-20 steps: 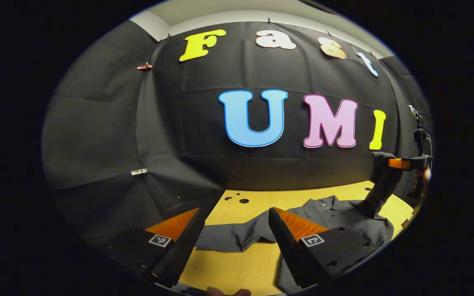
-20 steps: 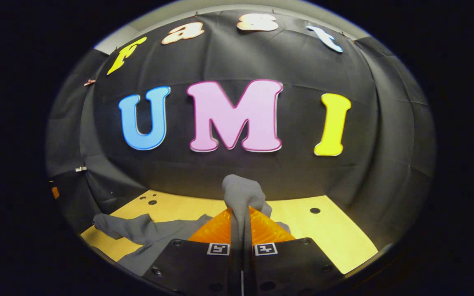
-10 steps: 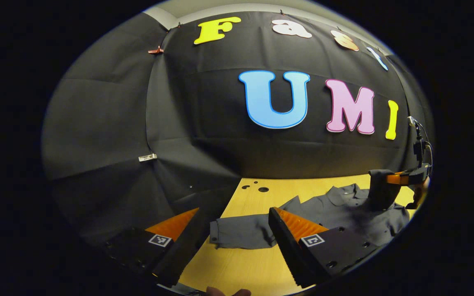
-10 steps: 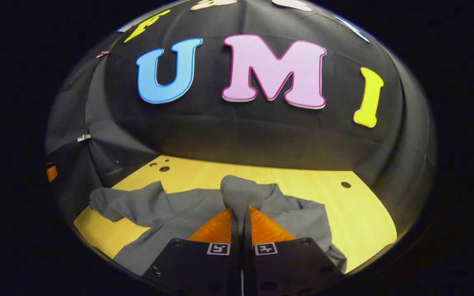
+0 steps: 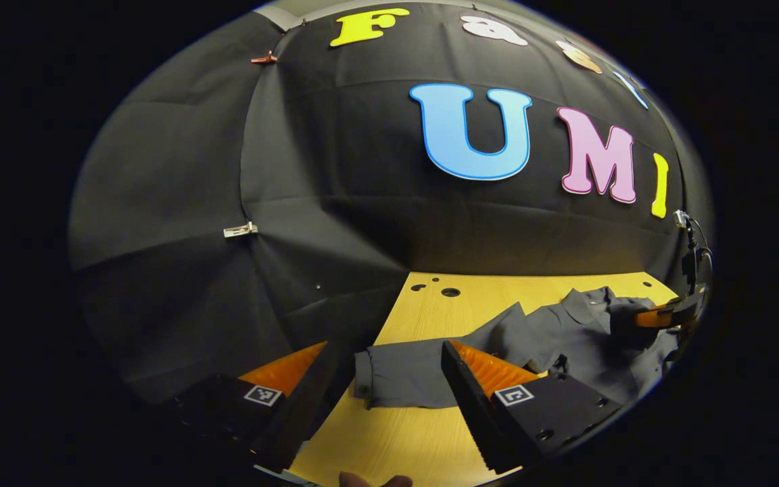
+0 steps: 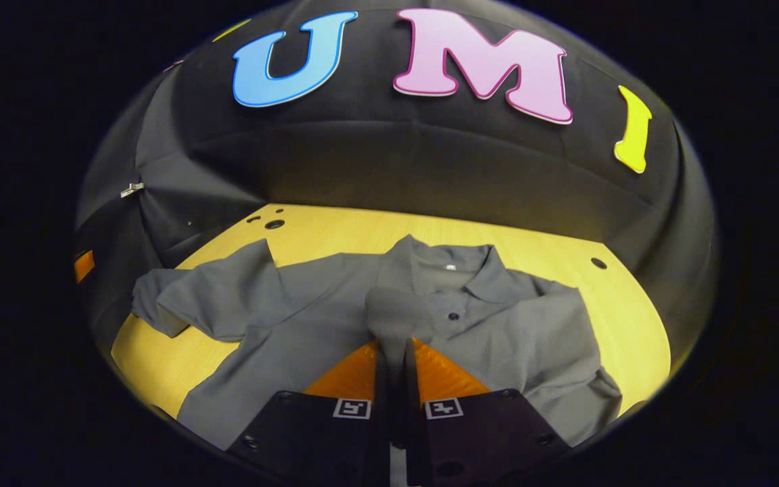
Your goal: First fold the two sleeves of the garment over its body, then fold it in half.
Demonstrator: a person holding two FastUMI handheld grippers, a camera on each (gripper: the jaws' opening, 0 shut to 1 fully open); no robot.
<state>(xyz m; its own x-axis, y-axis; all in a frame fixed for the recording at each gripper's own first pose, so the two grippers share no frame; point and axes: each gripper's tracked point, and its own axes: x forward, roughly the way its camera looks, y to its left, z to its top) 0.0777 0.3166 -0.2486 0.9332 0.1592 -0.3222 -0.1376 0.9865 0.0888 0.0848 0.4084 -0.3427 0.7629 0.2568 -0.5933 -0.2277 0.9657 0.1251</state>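
The grey shirt (image 6: 498, 325) lies spread on the yellow wooden table (image 6: 335, 233), collar (image 6: 454, 260) toward the far wall, directly ahead of and below the right gripper (image 6: 395, 352). That gripper's fingers are pressed close together on a fold of grey cloth, the shirt's right sleeve (image 6: 393, 318), which rises between the fingers and lies over the chest just below the collar buttons. To the left of these fingers the other sleeve (image 6: 207, 304) stretches out flat toward the table's edge.

In the left gripper view, the left gripper (image 5: 386, 368) hangs with its fingers wide apart and nothing between them. The outstretched sleeve (image 5: 406, 375) lies on the table (image 5: 423, 318) just beyond the gap, its cuff end nearer the left finger, the rest passing behind the right finger (image 5: 491, 372). The shirt's body (image 5: 565, 345) runs on ahead and to the right of that finger. At the far right edge the right gripper (image 5: 660, 316) appears low over the shirt, seemingly with dark cloth at its tip, though the edge of the view is too dim to be sure. A fingertip (image 5: 376, 480) of the holding hand peeks in at the bottom.
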